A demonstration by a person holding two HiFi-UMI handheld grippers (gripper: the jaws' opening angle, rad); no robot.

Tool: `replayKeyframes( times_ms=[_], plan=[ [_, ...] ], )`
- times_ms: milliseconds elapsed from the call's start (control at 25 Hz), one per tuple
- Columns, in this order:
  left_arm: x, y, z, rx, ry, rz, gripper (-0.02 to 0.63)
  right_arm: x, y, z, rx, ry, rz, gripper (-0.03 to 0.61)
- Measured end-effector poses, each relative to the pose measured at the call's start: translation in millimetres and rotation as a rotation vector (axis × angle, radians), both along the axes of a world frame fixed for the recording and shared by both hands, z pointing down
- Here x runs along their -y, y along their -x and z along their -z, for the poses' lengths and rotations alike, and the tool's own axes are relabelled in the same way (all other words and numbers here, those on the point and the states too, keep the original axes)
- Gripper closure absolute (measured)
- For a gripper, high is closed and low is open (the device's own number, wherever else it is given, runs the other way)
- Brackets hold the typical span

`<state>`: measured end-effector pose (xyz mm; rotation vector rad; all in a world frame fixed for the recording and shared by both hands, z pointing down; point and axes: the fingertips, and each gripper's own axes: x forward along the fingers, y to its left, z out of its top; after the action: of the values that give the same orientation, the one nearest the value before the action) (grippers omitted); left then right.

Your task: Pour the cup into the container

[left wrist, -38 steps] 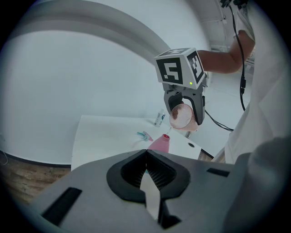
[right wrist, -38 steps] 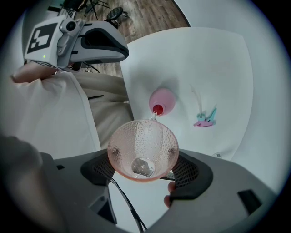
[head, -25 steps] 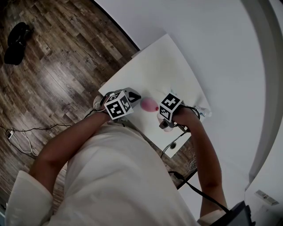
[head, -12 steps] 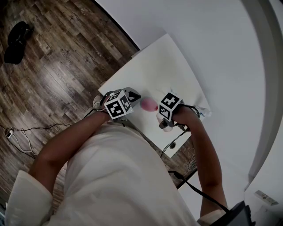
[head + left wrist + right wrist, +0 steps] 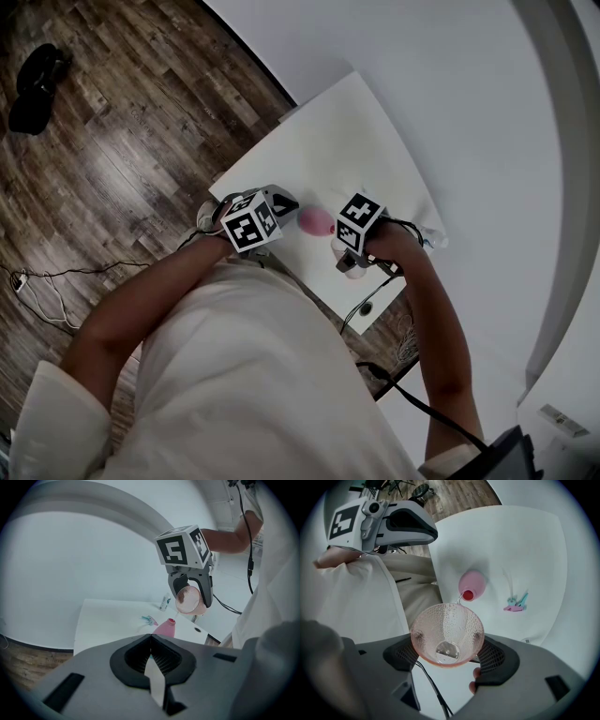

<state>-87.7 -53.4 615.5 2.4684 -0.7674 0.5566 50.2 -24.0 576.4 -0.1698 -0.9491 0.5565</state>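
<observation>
cup: (image 5: pixel 447 634) pink see-through plastic, dimpled wall, round and tapering to a small base; tipped far over, mouth facing the right gripper camera
cup contents: almost empty, droplets on the inner wall; a thin pale stream (image 5: pixel 460 598) runs off the rim
container: (image 5: pixel 471 584) pink bottle, smooth, rounded body with a narrow neck and red mouth (image 5: pixel 468 595); upright on the table, by its near edge, between the two grippers in the head view
container contents: cannot tell through the pink wall; the stream lands at the red mouth
right gripper: (image 5: pixel 447 656) fingers closed on the cup's lower wall, one ribbed black pad on each side; cup held above and just near of the container, apart from it
left gripper: (image 5: pixel 150 637) jaw tips pressed together with nothing between them; hangs left of the container, apart from it
table: (image 5: pixel 525 550) white, smooth, matte, rectangular with rounded corners
small bottle: (image 5: pixel 165 603) white with a teal label, upright by the far right edge of the table; print too small to read
small bits: (image 5: pixel 515 603) teal and pink pieces lying on the table, right of the container and well apart from it; kind cannot be told
marker cubes: (image 5: pixel 249 225) white faces with black square patterns, one on each gripper; they carry patterns, not words
floor: (image 5: pixel 112 141) dark wood planks, slight sheen
cable: (image 5: pixel 247 531) thin and black, hanging beside the person's arm
</observation>
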Motion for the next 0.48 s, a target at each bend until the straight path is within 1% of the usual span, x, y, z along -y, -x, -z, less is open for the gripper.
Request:
replayKeyframes(
  times_ms=[480],
  plan=[
    [-1.5,3.5,-1.9,0.001,0.002,0.000,0.603,2.3,-1.1,-0.7,-0.025,0.013,0.011,0.206]
  ],
)
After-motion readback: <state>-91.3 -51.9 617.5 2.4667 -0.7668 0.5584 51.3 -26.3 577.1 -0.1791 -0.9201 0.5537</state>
